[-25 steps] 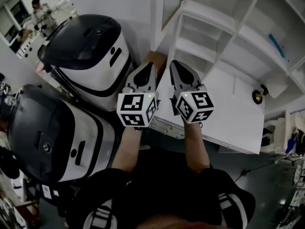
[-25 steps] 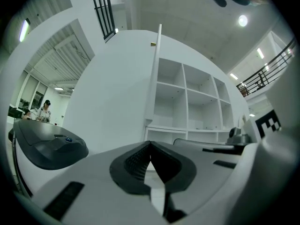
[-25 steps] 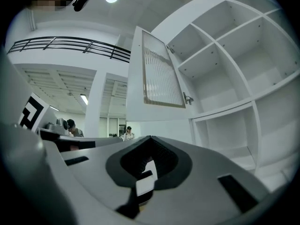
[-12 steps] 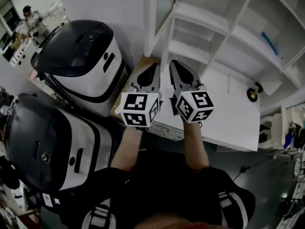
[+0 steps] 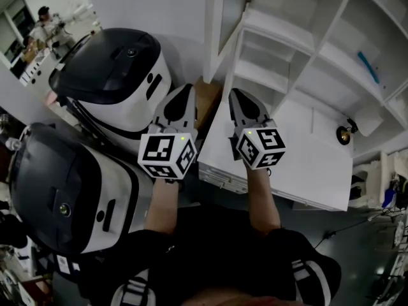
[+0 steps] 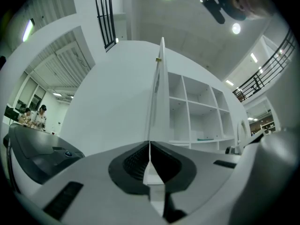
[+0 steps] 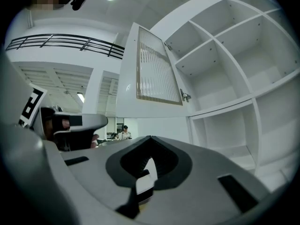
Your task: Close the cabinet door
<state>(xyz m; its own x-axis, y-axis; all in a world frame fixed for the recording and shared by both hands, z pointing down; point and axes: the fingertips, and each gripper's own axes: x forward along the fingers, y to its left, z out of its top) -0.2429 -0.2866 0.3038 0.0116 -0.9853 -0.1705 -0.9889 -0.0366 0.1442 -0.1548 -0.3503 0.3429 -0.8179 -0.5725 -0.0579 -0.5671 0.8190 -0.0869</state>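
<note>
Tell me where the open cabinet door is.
In the head view the cabinet door stands swung open at top centre, hinged on the left edge of the white shelves, just above the tips of the left tool and right tool.

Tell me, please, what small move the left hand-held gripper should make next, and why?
Probably nudge the left hand-held gripper against the outer face of the cabinet door and push toward the shelves: the door stands open, edge-on ahead of the shut jaws, untouched.
</note>
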